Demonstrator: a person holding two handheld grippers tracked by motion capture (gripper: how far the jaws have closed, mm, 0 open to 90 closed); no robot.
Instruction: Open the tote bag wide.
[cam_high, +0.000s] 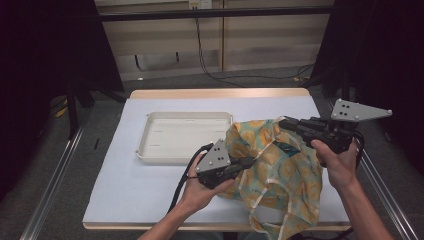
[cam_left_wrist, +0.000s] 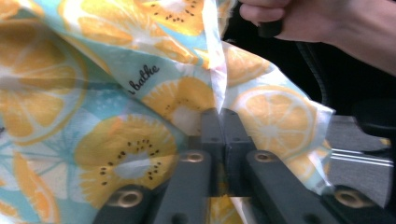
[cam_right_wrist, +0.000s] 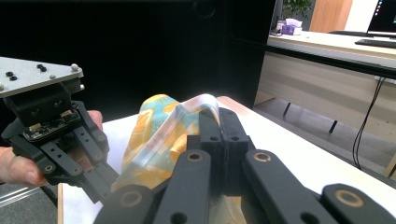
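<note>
A thin plastic bag (cam_high: 282, 172) printed with orange citrus slices on teal is held up between both grippers at the right half of the table. Its lower end drapes over the front edge. My left gripper (cam_high: 250, 161) is shut on a fold of the bag's left side; in the left gripper view the jaws (cam_left_wrist: 224, 116) meet on the printed film (cam_left_wrist: 116, 93). My right gripper (cam_high: 284, 122) is higher, at the bag's top right. It is shut on a clear strip of the bag's edge (cam_right_wrist: 154, 126), pinched at the jaw tips (cam_right_wrist: 219, 116).
A white, shallow tray (cam_high: 142, 150) with nothing in it sits behind and left of the bag. It rests on the pale sheet covering the table (cam_high: 125, 190). Dark curtains flank the table, and cables run along the floor behind it.
</note>
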